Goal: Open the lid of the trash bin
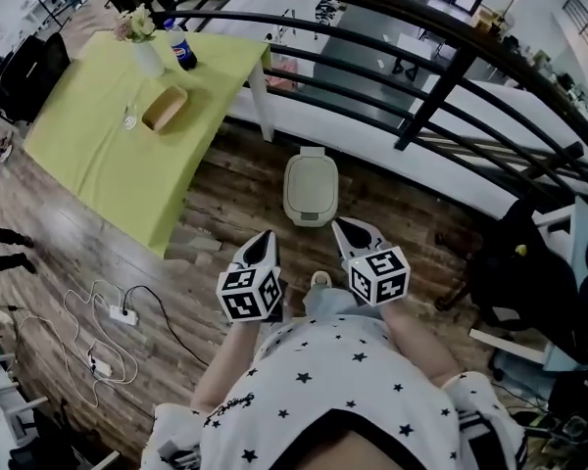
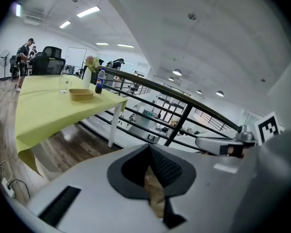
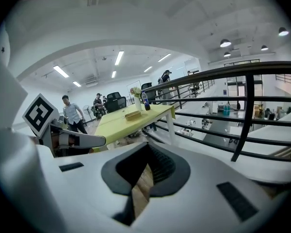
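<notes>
I hold both claws low in front of me, side by side and slightly apart, over the wooden floor. My left gripper has its jaws drawn together: in the left gripper view the two dark pads meet at their tips and clamp nothing, with only a sliver of floorboard showing through the slit nearer the base. My right gripper is the same, its jaws closed tip to tip on nothing, with a narrow strip of planks visible behind them in the right gripper view. Both point forward, toward the trash bin. This small pale bin stands on the floor just ahead of the claws, between their two lines, with its lid down flat. Neither claw touches it. Right behind the bin runs the white ledge that carries the black railing. To my left stands a table under a yellow-green cloth, one white leg near the bin. On it are a vase of flowers, a dark bottle with a blue label just beside the vase, a shallow tan tray and a clear glass next to the tray. A white power strip with looping cables lies on the floor at my lower left.
</notes>
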Demonstrator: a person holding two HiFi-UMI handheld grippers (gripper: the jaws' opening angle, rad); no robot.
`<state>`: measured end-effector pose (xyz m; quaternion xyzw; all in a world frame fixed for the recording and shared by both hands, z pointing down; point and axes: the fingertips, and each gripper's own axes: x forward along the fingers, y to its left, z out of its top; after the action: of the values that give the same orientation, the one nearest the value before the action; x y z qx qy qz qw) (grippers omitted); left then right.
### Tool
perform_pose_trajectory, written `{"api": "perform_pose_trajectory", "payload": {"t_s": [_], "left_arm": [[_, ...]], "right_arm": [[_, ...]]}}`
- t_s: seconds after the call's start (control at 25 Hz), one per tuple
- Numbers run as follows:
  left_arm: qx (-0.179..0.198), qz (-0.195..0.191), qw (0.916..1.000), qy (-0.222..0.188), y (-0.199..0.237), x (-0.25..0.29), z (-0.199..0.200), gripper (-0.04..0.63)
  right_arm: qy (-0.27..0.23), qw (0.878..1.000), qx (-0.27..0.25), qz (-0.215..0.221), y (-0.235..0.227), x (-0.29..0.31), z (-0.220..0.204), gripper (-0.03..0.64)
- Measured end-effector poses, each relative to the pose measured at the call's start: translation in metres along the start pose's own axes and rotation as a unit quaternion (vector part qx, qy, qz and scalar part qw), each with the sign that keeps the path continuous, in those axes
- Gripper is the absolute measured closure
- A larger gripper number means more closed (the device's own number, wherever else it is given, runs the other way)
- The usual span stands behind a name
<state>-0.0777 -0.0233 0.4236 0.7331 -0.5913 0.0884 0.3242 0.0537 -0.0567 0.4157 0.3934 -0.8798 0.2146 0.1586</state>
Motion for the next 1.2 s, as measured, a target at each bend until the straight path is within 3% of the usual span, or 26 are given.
{"api": "perform_pose_trajectory", "payload": {"t_s": [0.64, 1.2], "left_arm": [[-0.035, 0.040, 0.9985, 0.011, 0.010, 0.065, 0.005, 0.583], [-0.047, 0.035, 0.9968, 0.055, 0.050, 0.109, -0.033, 0.583]], "right_arm": [[0.062, 0.997, -0.014, 0.036, -0.052, 0.071, -0.020, 0.623], [0.122, 0.992, 0.011, 0.011, -0.070, 0.137, -0.096, 0.624]]}}
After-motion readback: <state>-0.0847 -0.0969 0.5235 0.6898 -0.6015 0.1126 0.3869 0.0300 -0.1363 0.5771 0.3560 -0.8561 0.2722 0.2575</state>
